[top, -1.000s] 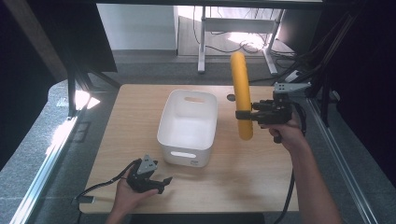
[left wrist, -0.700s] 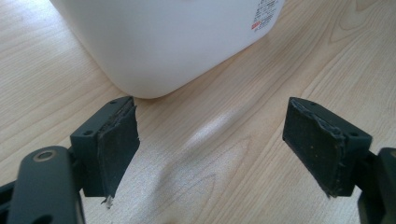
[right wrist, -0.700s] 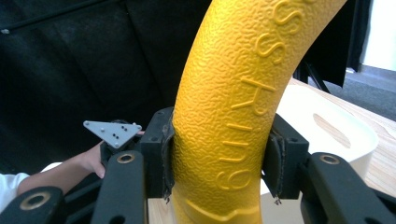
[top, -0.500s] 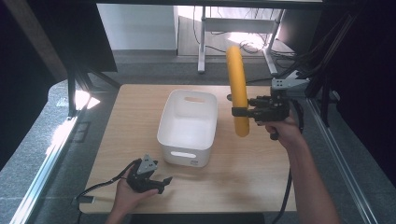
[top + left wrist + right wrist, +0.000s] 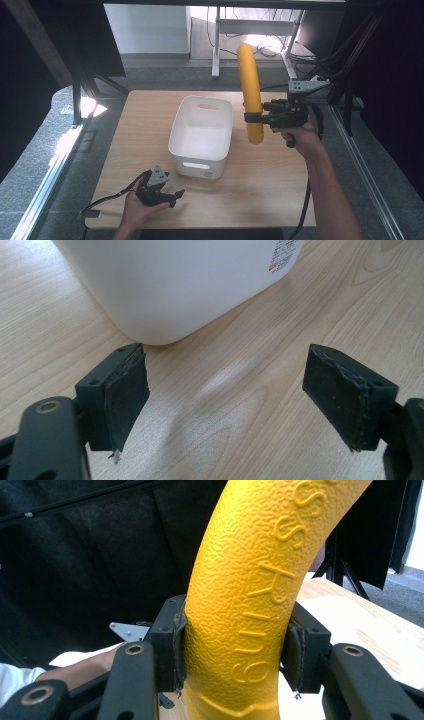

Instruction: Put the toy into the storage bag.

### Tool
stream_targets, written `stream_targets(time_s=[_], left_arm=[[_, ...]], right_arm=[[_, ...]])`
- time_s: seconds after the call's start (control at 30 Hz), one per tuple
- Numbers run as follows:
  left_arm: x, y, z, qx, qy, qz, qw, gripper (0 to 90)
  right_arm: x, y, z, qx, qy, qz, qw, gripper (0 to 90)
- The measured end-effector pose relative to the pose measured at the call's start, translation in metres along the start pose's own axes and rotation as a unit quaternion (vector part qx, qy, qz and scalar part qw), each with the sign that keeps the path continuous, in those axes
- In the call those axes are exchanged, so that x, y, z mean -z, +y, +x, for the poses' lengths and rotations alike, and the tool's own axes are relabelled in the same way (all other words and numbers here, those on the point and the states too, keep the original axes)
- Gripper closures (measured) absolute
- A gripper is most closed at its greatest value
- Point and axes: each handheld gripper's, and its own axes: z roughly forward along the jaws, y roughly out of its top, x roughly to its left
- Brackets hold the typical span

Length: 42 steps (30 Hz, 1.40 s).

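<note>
My right gripper (image 5: 256, 118) clamps the yellow foam tube (image 5: 250, 90) upright beside the white bin (image 5: 200, 150); left gripper (image 5: 162, 192) rests wide open. Next, probably: carry tube over bin.

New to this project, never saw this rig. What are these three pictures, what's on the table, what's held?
No robot: a person holds a two-fingered gripper in each hand. The high view looks down on a wooden table with a white bin on it. The other two views come from cameras riding on the grippers. The right gripper is shut on a yellow tube, held upright above the table right of the bin; its view shows the fingers squeezing it. The left gripper rests open near the bin's near corner, holding nothing.
</note>
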Motion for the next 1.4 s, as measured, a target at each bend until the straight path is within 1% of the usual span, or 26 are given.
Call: stream_targets(time_s=[0.03, 0.3, 0.43, 0.6, 0.97, 1.23, 1.4], left_arm=[[0.0, 0.0, 0.0, 0.003, 0.0, -0.002, 1.0, 18.4], [0.0, 0.0, 0.0, 0.003, 0.0, -0.003, 1.0, 18.4], [0.001, 0.001, 0.0, 0.004, 0.0, -0.004, 1.0, 18.4], [0.001, 0.001, 0.001, 0.003, 0.0, -0.003, 1.0, 18.4], [0.0, 0.001, 0.001, 0.003, 0.0, -0.003, 1.0, 18.4], [0.0, 0.0, 0.001, 0.002, 0.0, -0.002, 1.0, 18.4], [-0.001, 0.0, 0.001, 0.002, 0.0, 0.0, 1.0, 18.4]], right_arm=[[0.0, 0.0, 0.0, -0.001, 0.001, -0.001, 1.0, 51.0], [-0.004, 0.008, 0.004, 0.009, 0.003, 0.002, 1.0, 50.9], [-0.005, 0.013, 0.006, 0.01, 0.007, 0.001, 0.9999, 50.9], [-0.007, 0.019, 0.008, 0.018, 0.009, -0.001, 0.9998, 50.9], [-0.013, 0.023, 0.011, 0.02, 0.018, 0.0, 0.9996, 50.9], [-0.016, 0.026, 0.013, 0.027, 0.021, 0.003, 0.9994, 50.9], [-0.019, 0.029, 0.016, 0.031, 0.028, -0.001, 0.9991, 50.9]])
